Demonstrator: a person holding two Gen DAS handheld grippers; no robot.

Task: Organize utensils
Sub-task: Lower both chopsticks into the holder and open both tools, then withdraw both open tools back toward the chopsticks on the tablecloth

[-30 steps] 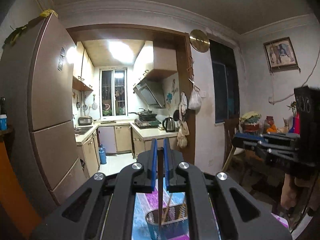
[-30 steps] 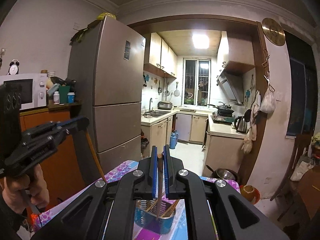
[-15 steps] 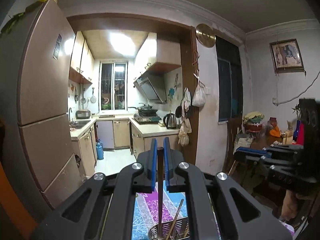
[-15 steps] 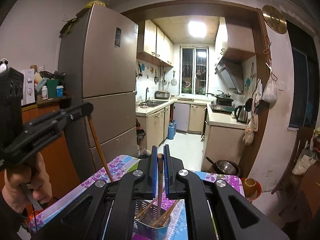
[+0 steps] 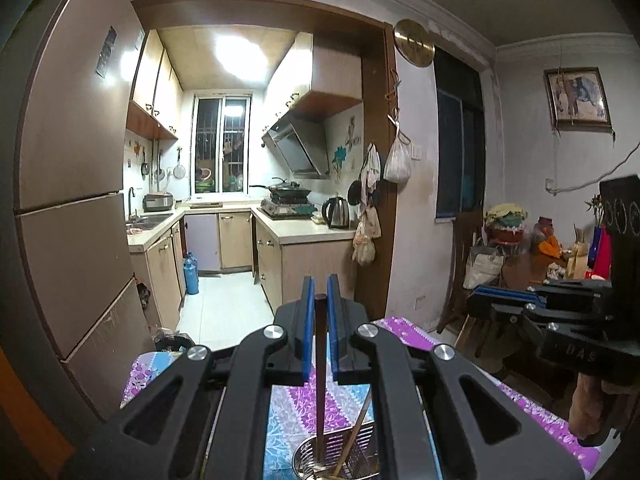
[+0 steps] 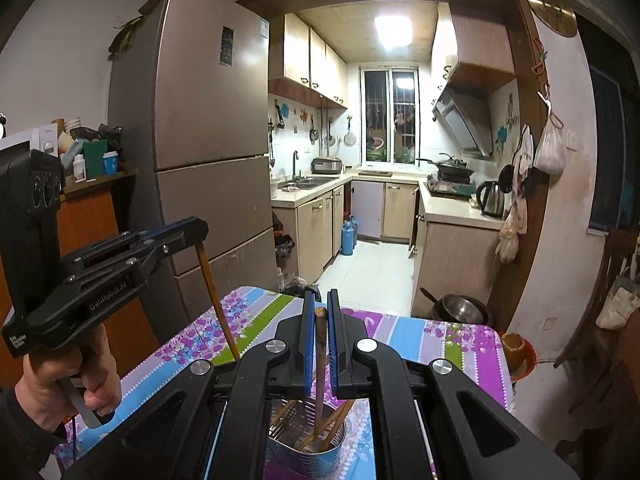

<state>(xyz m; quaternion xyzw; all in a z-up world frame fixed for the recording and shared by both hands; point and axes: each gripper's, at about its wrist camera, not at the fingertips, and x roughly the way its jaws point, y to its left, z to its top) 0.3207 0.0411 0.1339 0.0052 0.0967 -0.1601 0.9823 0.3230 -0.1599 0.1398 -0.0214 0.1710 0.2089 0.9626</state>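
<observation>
Both tools are up over the tabletop (image 6: 420,340) with its flowered, striped cloth, and each one has a chopstick. The left tool (image 5: 318,312) has its blue pads closed on a dark chopstick (image 5: 320,392) that hangs straight down, its lower end inside the rim of the metal utensil holder (image 5: 360,446). From the right wrist view that same left tool (image 6: 188,232) shows off to the side, gripped by the person's hand (image 6: 68,384), its chopstick (image 6: 216,304) slanting down toward the cloth.

The right tool (image 6: 319,320) is clamped on a brown wooden chopstick (image 6: 320,368), top end poking just above the pads, lower end down inside the holder (image 6: 306,446) among several other chopsticks leaning there.

So the step in hand looks like dropping chopsticks into the holder, both sticks already lined up over it. Next move, as I read it: ease each stick a little lower so the tip settles among the others, then part the pads and let it go. Watch for a stick catching the rim or knocking the leaning ones.

Writing: the left tool's side reads "GenRobot.AI" in the right wrist view; the right tool's body shows "DAS" in the left view. The fridge (image 6: 208,120) labels are too small to read.
</observation>
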